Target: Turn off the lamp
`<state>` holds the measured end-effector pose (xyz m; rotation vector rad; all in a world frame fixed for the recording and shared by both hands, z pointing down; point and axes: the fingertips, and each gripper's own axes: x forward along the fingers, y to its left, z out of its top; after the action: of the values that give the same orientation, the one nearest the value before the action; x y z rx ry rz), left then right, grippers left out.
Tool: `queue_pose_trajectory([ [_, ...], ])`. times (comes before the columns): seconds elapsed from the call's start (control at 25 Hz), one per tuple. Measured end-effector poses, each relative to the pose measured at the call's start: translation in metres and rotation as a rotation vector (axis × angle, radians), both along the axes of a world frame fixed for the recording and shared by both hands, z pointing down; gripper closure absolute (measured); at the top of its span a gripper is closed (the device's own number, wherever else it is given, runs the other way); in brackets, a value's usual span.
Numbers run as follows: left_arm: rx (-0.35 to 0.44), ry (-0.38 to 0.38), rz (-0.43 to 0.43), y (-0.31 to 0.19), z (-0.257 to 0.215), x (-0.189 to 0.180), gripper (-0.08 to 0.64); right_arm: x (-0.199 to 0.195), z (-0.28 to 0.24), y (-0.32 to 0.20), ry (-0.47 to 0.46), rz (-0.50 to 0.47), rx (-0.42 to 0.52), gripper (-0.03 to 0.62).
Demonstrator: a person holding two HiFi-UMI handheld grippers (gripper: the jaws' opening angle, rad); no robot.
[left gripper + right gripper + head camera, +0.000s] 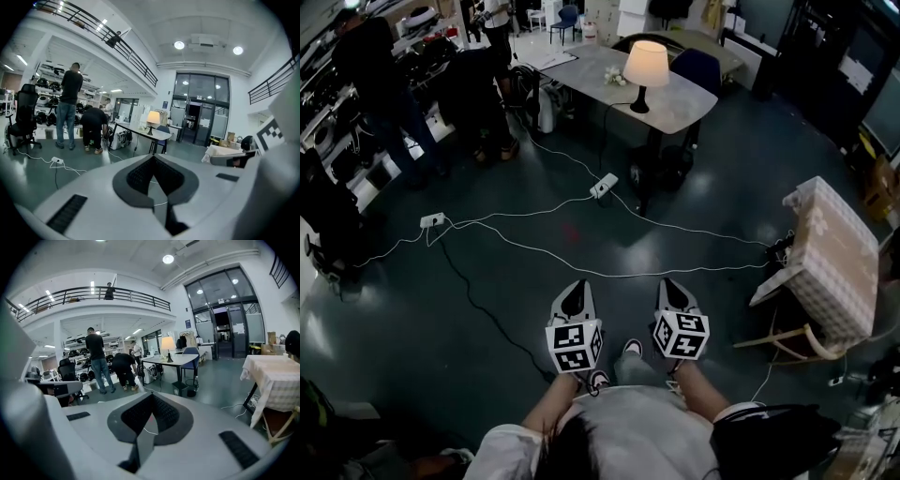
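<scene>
In the head view, your forearms reach forward side by side. The left gripper [575, 287] and right gripper [673, 284] point ahead over the dark floor. The lamp [646, 67] stands lit on the grey table [680, 105], well apart from both, with white cables [546, 213] lying on the floor between.

In the left gripper view, the left tongs are closed tip to tip on nothing. The lamp [153, 119] glows beyond them, slightly left of their line. Only this view shows the other gripper's marker cube [271, 134] at the right edge.

In the right gripper view, your right tongs are likewise pressed together and empty. Here the lamp [168, 345] sits just right of the tips, and a cloth-covered table [274, 376] appears at the right.
</scene>
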<state>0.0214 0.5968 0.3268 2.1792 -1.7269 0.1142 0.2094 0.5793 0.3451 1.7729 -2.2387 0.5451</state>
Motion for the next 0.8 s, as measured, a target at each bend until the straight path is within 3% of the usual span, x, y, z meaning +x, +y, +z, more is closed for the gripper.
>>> queue_pose_trajectory([
  [0.36, -0.017, 0.003, -0.025, -0.034, 0.011, -0.016, 0.554, -0.023, 0.015, -0.034, 0.002, -0.035, -0.031, 0.592],
  [0.8, -0.002, 0.006, -0.063, -0.110, 0.004, -0.021, 0.554, -0.034, 0.003, -0.121, 0.013, -0.086, -0.015, 0.592],
])
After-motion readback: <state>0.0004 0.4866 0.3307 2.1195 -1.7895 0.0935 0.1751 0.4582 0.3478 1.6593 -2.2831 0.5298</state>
